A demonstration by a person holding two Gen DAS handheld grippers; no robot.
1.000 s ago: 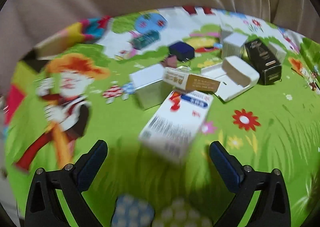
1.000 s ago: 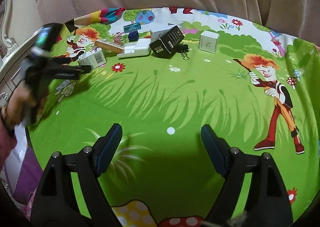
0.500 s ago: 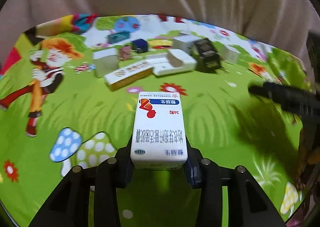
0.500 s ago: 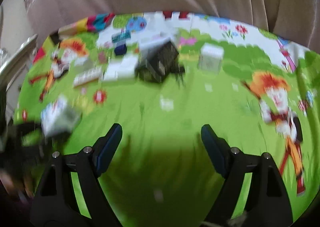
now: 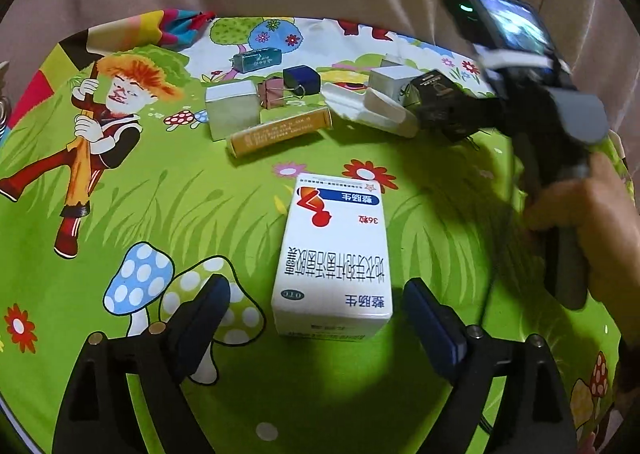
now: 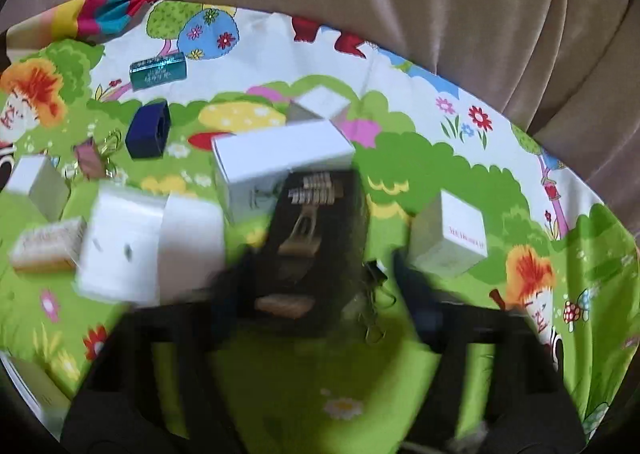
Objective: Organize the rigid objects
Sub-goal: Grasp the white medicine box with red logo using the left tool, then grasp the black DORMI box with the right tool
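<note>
A white medicine box [image 5: 334, 254] with red and blue print lies on the green cartoon cloth between the fingers of my left gripper [image 5: 318, 314], which is open and apart from its sides. My right gripper [image 6: 320, 286] is open around the near end of a black box [image 6: 312, 234]; the view is blurred, so contact is unclear. The black box [image 5: 444, 106] also shows in the left wrist view with the right gripper body [image 5: 552, 110] at it. Around it lie a white open case [image 6: 152, 242], a white long box [image 6: 276, 162] and a small white box [image 6: 452, 238].
A yellow long box [image 5: 280, 132], a silver box [image 5: 232, 110], a pink binder clip [image 5: 272, 94], a dark blue box [image 5: 302, 80] and a teal box [image 5: 258, 58] lie at the back. A black binder clip [image 6: 374, 294] lies by the black box. Beige cushions rise behind.
My left gripper has opened and let the white medicine box down on the cloth. My right gripper has moved forward to the black box.
</note>
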